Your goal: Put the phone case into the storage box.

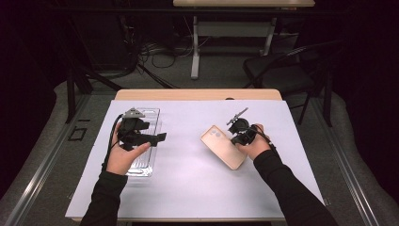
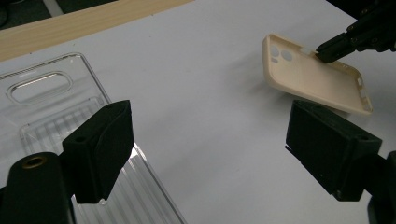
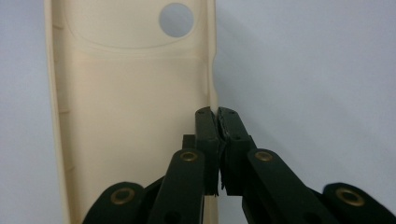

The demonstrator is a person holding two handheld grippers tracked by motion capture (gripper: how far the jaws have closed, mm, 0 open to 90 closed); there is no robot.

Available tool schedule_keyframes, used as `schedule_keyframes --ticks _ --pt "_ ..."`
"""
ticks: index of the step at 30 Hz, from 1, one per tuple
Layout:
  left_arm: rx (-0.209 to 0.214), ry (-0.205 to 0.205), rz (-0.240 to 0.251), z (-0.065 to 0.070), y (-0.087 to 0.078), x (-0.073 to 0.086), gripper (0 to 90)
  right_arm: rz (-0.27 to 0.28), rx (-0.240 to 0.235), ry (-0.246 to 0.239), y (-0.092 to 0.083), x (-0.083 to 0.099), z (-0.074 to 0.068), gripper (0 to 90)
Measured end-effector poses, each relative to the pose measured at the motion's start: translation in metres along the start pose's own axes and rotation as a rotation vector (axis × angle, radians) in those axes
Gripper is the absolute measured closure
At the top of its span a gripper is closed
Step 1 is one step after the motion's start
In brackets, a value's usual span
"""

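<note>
Right gripper view: right tool [image 3: 218,112] pinches beige phone case [image 3: 130,102] side wall

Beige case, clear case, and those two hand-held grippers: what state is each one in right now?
Beige case: open side up, one edge tilted off the table, rim pinched.
Clear case: flat on the table, free.
Right hand-held gripper: shut on the beige case's rim.
Left hand-held gripper: open, empty.

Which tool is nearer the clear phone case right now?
Left. The left tool hovers open right over the clear phone case, while the right tool is across the table, shut on the side wall of the beige phone case.
</note>
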State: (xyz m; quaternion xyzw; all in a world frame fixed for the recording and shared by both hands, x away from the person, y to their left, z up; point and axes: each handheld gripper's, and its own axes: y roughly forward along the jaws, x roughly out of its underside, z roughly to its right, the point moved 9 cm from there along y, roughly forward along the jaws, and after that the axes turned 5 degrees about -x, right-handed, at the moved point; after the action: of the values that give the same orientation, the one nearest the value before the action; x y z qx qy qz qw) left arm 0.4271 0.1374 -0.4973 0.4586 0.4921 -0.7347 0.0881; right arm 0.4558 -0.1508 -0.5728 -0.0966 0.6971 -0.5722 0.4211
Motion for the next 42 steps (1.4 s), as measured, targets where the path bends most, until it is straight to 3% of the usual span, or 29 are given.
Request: schedule_keyframes --ticks 7,12,21,25,31,42 --pt "0.004 0.003 0.001 0.003 0.001 0.0 15.4 0.061 0.01 0.018 -0.011 -0.001 -0.005 88.3" --pt "0.01 0.001 0.007 0.007 0.002 -0.001 15.4 0.146 0.021 0.025 -0.02 -0.001 -0.013 88.3" --pt "0.018 0.023 0.001 0.016 0.005 0.0 15.4 0.268 -0.008 0.077 -0.035 -0.001 -0.026 88.3" --pt "0.021 0.029 0.004 0.021 0.006 -0.001 15.4 0.311 0.012 0.078 -0.037 -0.001 -0.03 88.3" --pt "0.031 0.043 0.01 0.028 0.007 -0.001 15.4 0.377 0.006 0.101 -0.034 0.0 -0.036 88.3" --pt "0.028 0.0 0.033 0.03 0.009 0.0 16.2 0.531 0.006 0.143 -0.039 -0.012 -0.046 88.3"
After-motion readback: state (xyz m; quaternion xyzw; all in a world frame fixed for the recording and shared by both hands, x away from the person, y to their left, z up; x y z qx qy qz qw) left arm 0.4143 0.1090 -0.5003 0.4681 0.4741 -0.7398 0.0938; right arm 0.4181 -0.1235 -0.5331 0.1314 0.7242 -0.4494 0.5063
